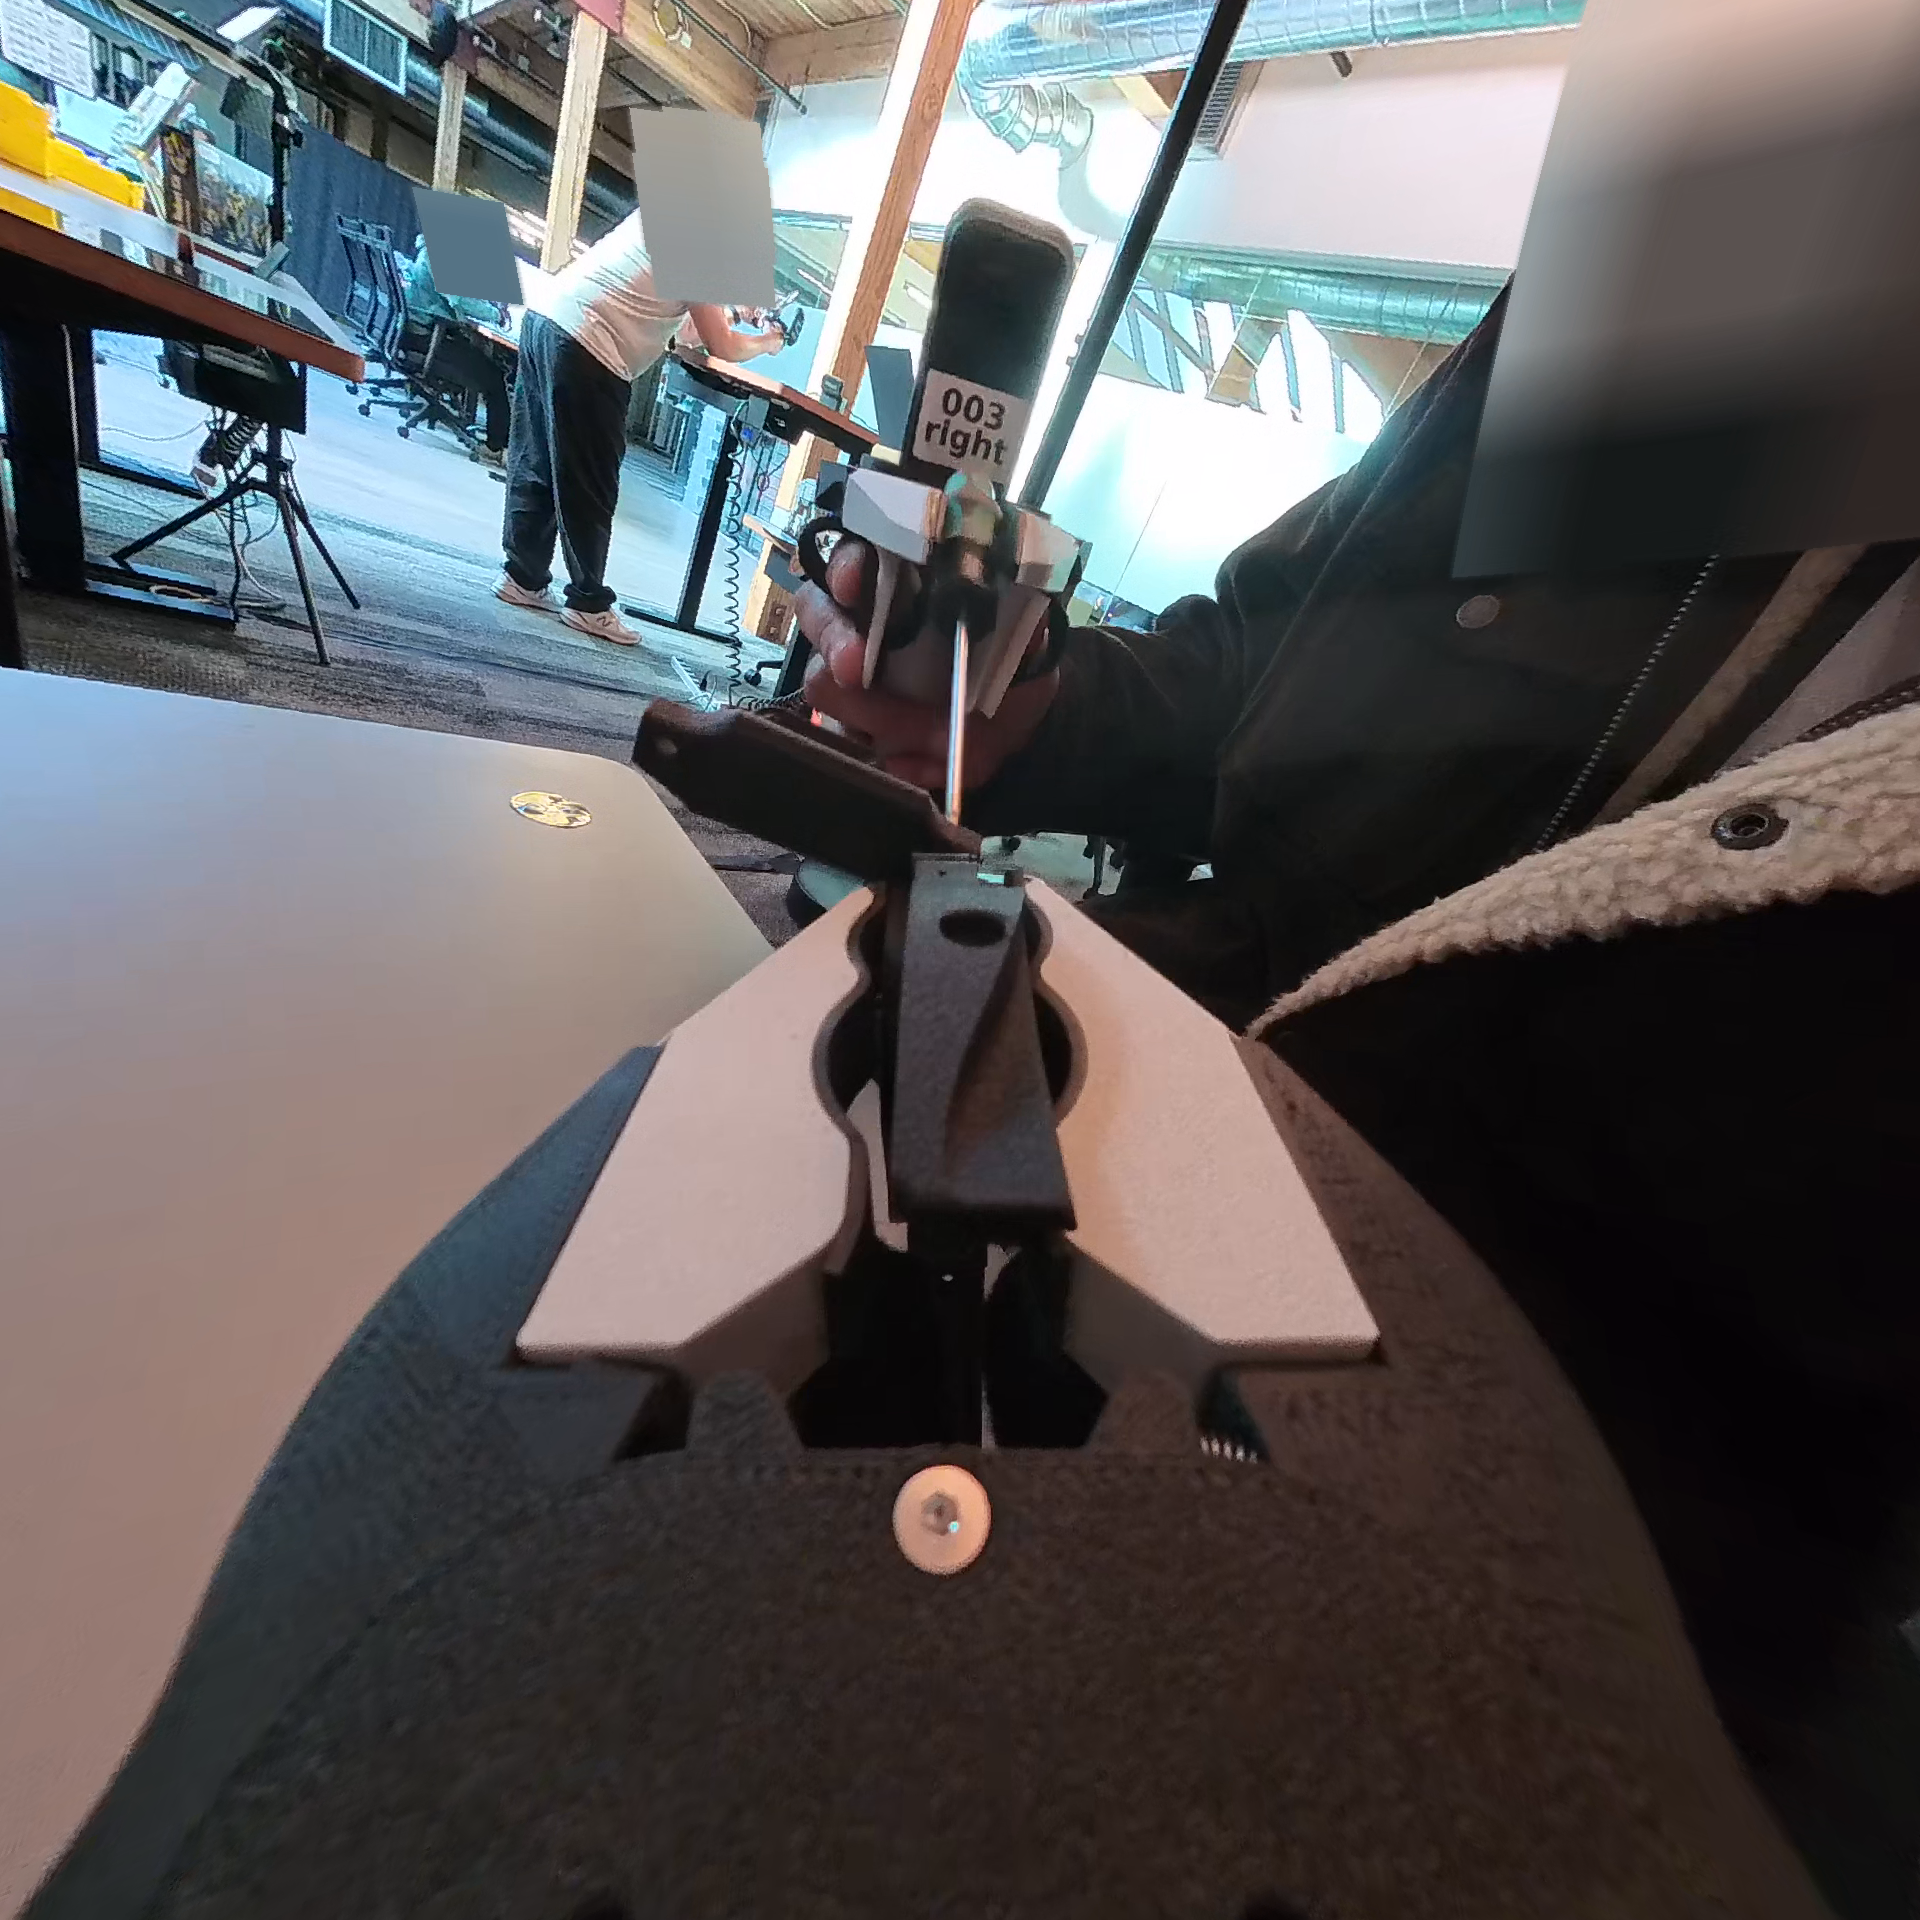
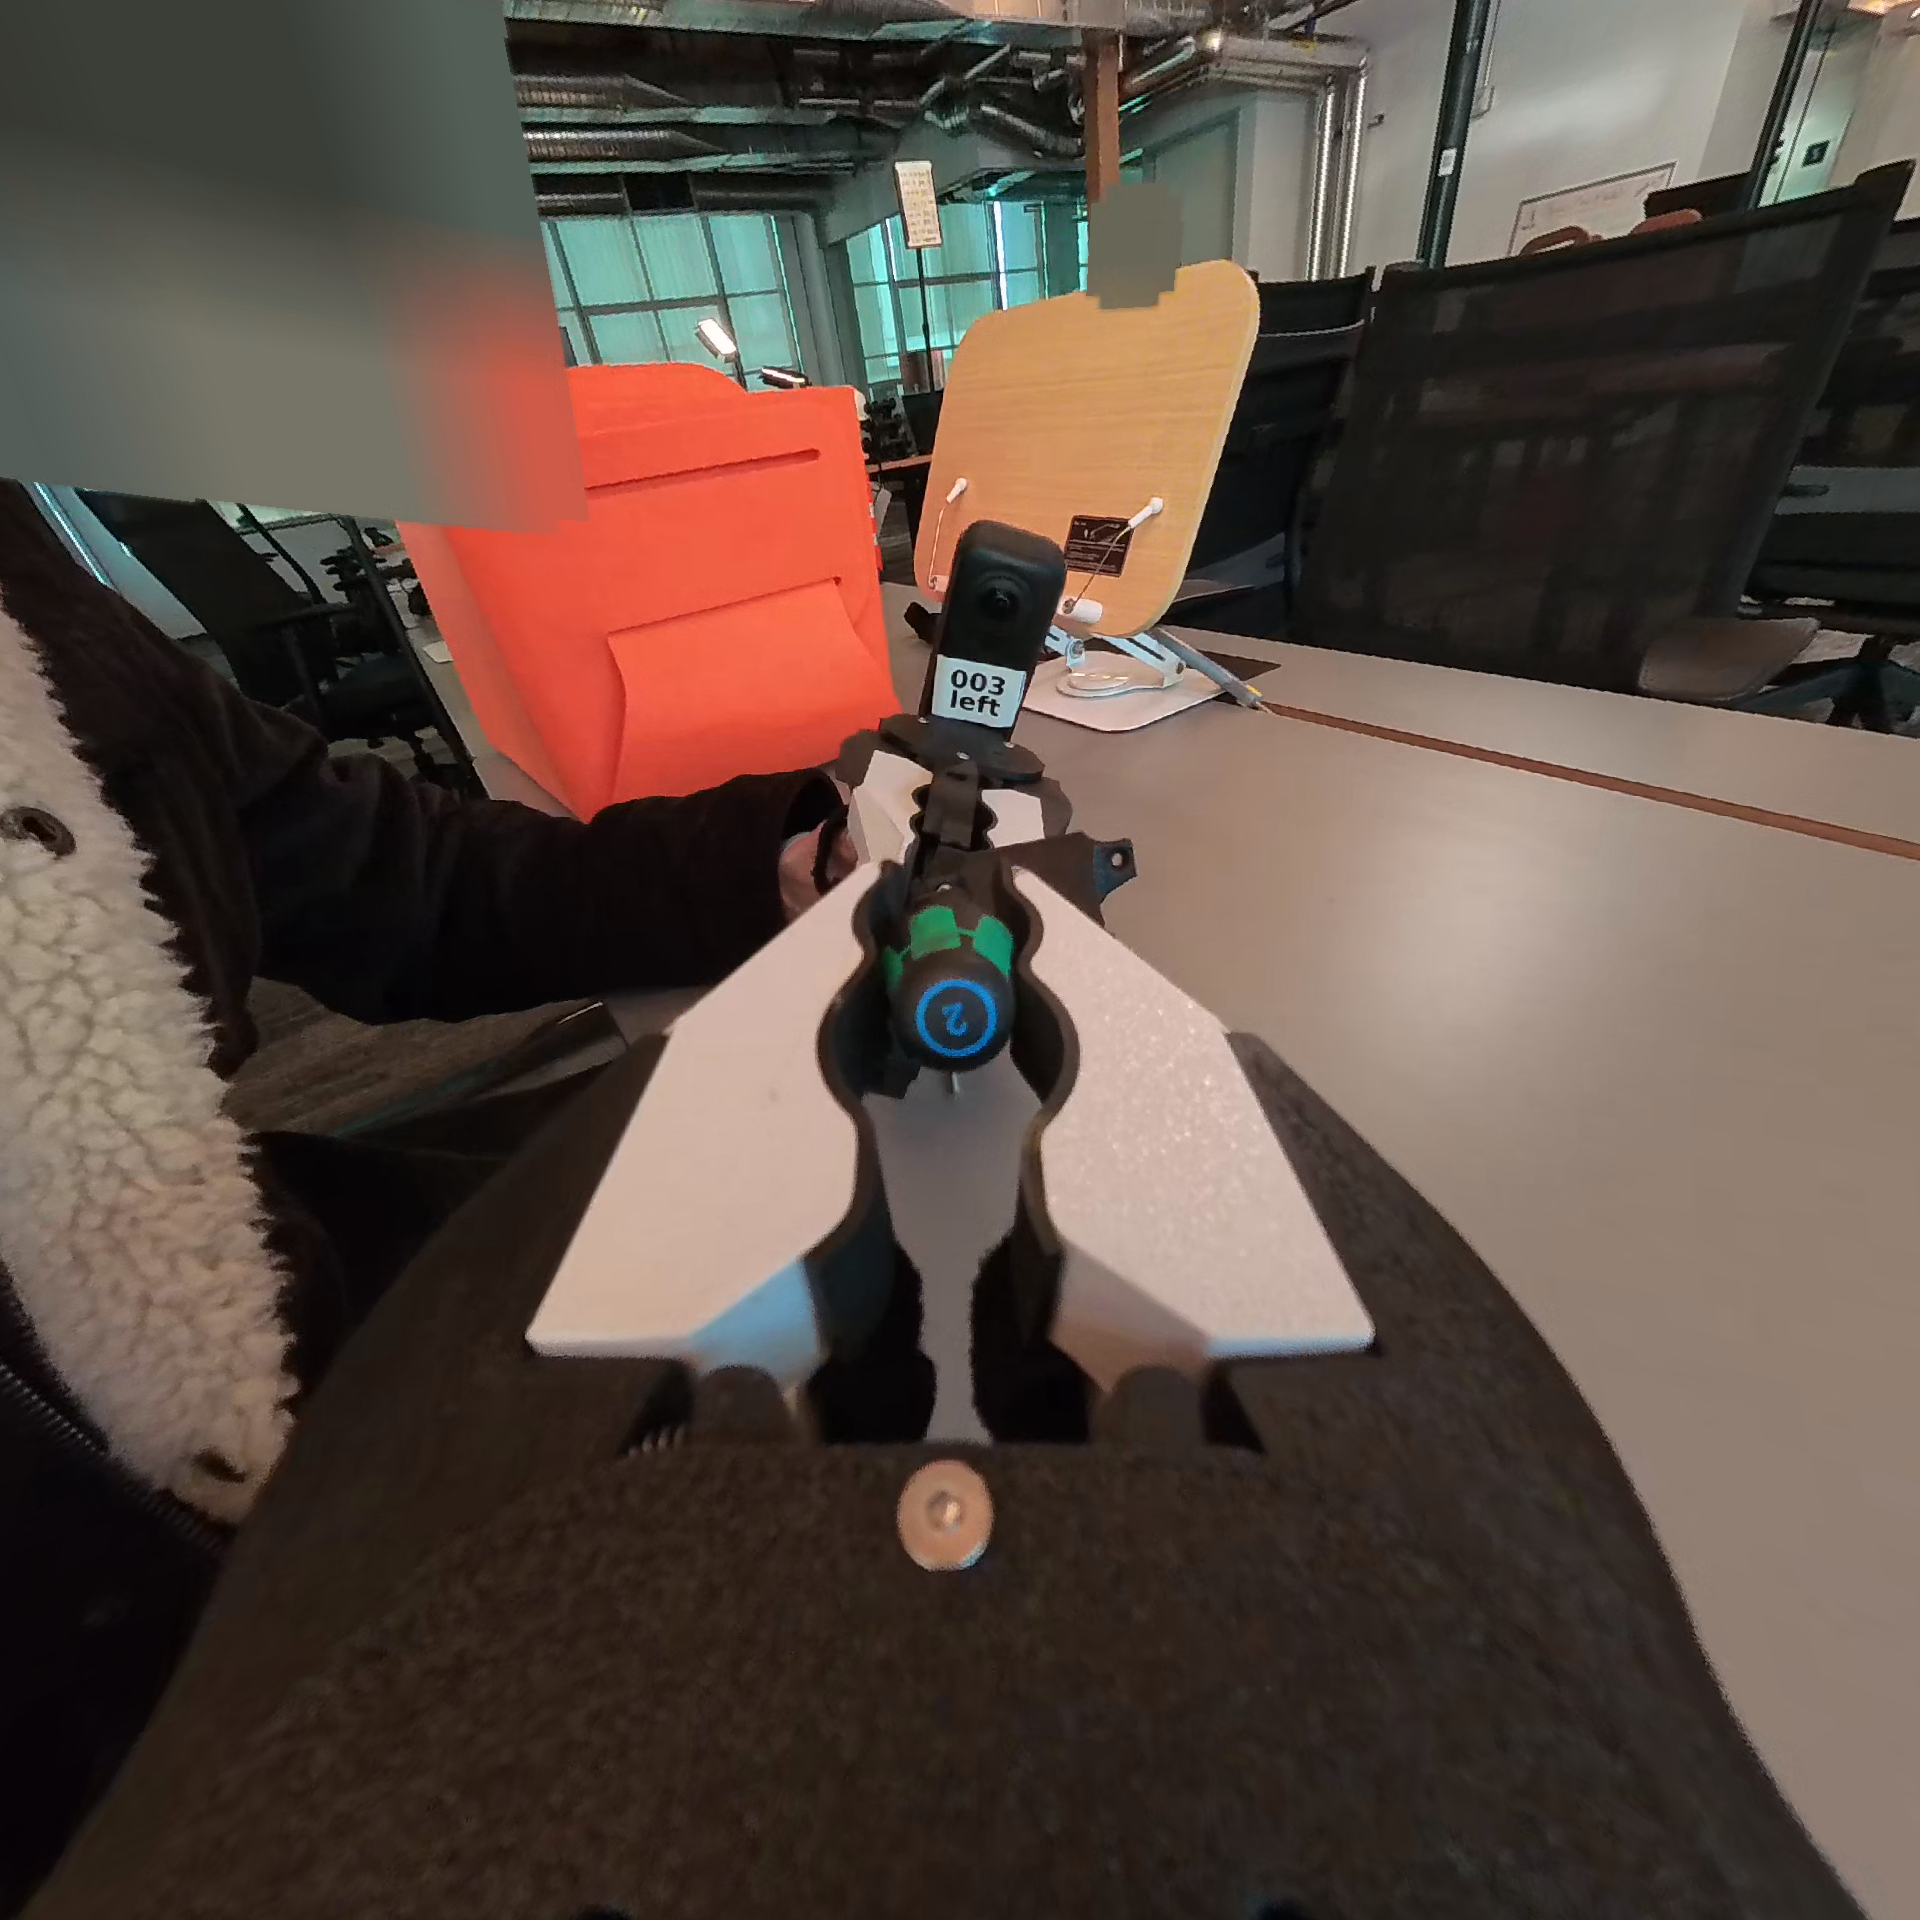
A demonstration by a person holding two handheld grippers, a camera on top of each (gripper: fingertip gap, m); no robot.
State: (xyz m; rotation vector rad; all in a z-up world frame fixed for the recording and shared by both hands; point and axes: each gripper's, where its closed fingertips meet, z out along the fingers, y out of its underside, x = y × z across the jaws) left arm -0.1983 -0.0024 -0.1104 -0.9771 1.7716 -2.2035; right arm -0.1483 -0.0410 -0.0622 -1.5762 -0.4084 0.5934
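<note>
Jaws of left gripper clamped on black bracket, steadied above grey worktop; jaws of right gripper closed round green-black screwdriver, shaft tip touching bracket's far end, apparently for driving.

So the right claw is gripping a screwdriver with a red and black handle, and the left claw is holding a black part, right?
Not quite: the right wrist view shows the screwdriver in the right claw has a green and black handle. The left claw does hold a black part.
</note>
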